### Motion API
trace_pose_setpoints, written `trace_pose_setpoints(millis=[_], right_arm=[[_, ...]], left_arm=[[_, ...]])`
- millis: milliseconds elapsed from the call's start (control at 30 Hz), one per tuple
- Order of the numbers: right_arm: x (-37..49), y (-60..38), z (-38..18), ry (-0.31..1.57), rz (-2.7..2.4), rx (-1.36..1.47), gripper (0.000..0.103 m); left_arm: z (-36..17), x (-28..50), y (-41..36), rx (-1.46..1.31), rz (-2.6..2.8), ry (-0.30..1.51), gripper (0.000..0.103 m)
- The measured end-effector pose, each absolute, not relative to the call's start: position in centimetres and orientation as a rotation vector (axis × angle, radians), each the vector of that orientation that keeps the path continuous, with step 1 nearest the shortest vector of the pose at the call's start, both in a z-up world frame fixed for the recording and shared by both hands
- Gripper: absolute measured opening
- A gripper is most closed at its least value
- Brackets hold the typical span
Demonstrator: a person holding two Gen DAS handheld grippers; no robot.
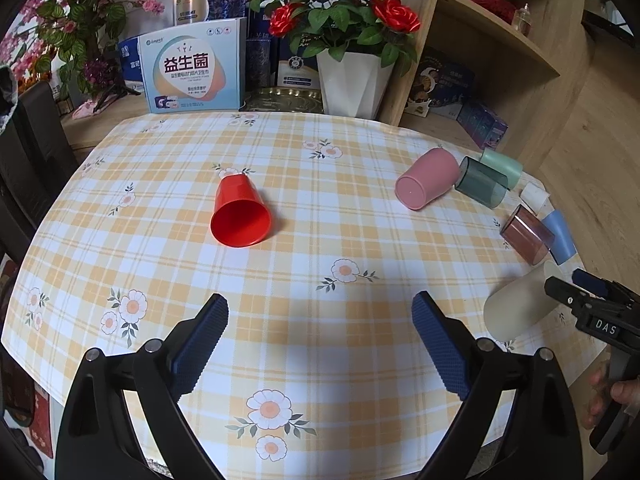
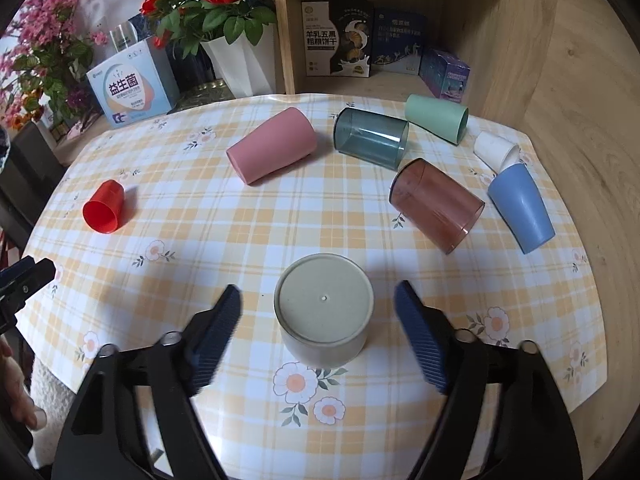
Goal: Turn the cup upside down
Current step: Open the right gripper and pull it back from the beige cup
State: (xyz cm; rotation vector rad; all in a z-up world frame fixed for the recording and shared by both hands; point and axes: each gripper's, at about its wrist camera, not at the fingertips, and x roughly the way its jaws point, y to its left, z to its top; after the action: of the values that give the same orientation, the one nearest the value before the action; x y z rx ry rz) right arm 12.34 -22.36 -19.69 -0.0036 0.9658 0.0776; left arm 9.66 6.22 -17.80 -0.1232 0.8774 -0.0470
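Box (image 1: 192, 70) reads 益生菌; "DAS" on right gripper (image 2: 318, 328), spread; left gripper (image 1: 320, 336) spread.

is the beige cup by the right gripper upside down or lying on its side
Upside down: the beige cup stands with its closed base up, between the open right gripper fingers.

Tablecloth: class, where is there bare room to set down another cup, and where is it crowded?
Free: the wide patch of tablecloth bordered by the red cup, pink cup and upturned beige cup; also the near edge under the left gripper. Crowded: the far right, where the teal cup, green cup, white cup, blue cup and brown cup cluster.
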Motion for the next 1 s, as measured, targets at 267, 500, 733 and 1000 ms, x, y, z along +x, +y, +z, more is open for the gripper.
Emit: trace_pose_setpoints(millis=[267,500,733,1000], right_arm=[[11.8,-23.4,-19.7,0.954,0.054,0.037,0.088],[11.5,-24.1,-19.2,0.936,0.028,0.064,0.088],[10.8,-24.4,-17.6,0.91,0.021,0.091,0.088],[9.4,-24.2,-13.2,0.84,0.053,0.104,0.088]], left_arm=[[-16.9,9.2,5.4,-0.111,-0.058,0.858,0.092],[-15.8,8.7,4.4,-0.087,-0.077,0.829,0.094],[-14.0,8.4,3.8,-0.055,-0.069,0.794,0.096],[-9.4,7.2,3.6,-0.029,-0.067,0.709,0.097]])
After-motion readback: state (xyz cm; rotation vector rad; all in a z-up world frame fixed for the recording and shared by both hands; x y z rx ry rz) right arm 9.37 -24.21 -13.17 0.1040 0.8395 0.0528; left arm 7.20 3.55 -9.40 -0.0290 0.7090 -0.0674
